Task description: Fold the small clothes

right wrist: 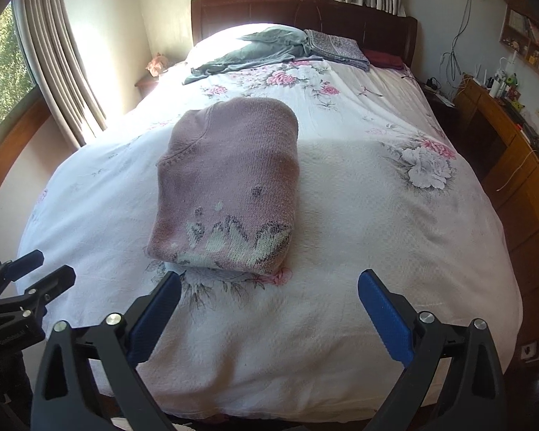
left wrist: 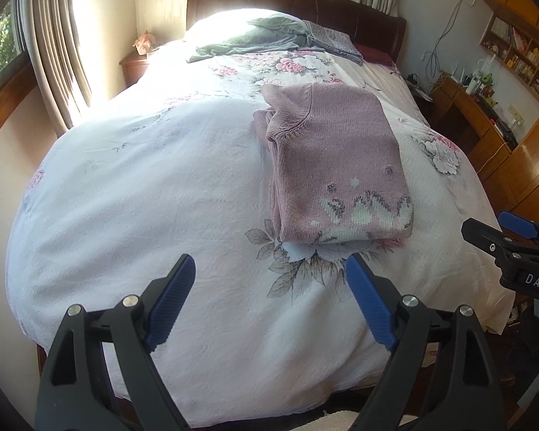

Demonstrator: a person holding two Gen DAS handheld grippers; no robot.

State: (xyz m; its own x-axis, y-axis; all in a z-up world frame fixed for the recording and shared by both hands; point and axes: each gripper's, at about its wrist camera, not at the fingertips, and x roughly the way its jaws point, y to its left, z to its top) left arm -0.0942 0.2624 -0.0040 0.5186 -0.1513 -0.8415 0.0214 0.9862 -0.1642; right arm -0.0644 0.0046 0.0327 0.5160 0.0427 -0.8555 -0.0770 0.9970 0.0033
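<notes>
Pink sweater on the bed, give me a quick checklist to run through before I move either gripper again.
1. Pink sweater folded into a compact rectangle: ok.
2. Sweater resting flat on the floral bedspread, away from its edges: ok.
3. Left gripper open and holding nothing: ok.
4. Right gripper open and holding nothing: ok.
5. Both grippers clear of the sweater, not touching it: ok.
6. Layers tucked evenly: not ok, an extra fold of knit sticks out along the sweater's left edge in the left wrist view.
</notes>
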